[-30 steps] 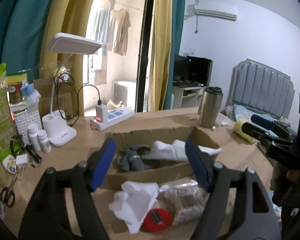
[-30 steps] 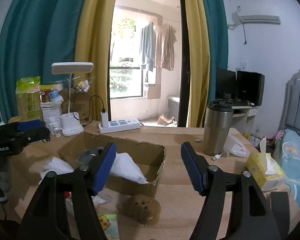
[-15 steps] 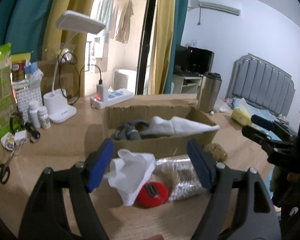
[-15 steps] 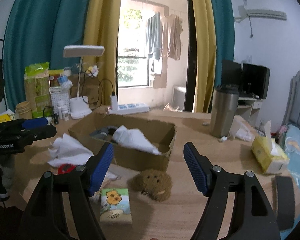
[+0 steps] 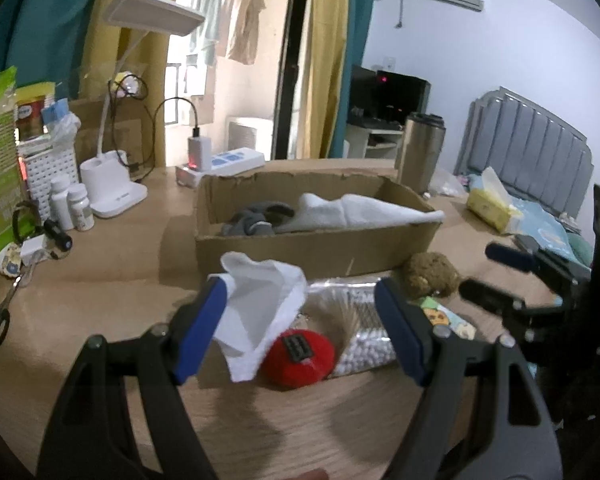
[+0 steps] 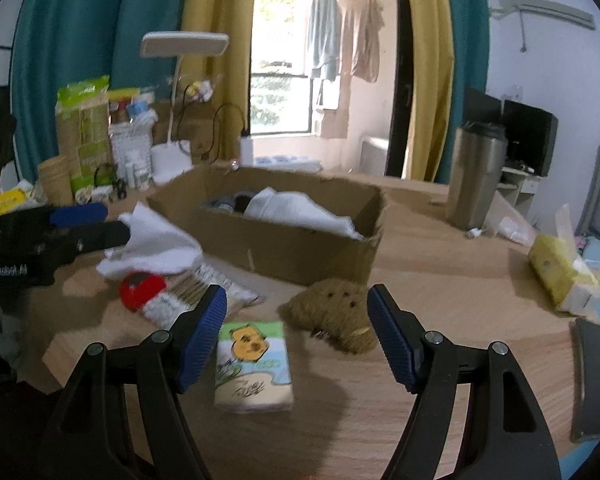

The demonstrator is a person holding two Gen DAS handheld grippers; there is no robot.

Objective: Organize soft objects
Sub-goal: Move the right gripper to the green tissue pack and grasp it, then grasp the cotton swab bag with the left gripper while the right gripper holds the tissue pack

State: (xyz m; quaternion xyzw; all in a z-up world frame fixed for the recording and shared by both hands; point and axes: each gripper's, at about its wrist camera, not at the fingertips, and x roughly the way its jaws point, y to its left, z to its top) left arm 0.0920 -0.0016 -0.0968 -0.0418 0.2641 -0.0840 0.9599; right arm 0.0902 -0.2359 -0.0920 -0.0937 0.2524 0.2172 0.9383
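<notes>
Two hand-held grippers are hovering wide apart, holding nothing: left hand-held gripper (image 5: 300, 328) facing the white cloth (image 5: 260, 312), right hand-held gripper (image 6: 294, 336) facing the brown plush toy (image 6: 334, 314), both lying on the counter (image 6: 440, 280) before the cardboard box (image 6: 284, 240).

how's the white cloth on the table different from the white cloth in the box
The loose white cloth lies on the table in front of the cardboard box, crumpled and standing up in peaks. The white cloth in the box lies long and flat, one corner hanging over the rim. The loose one rests against a red round thing; the boxed one lies beside grey fabric. Both are plain white.
</notes>
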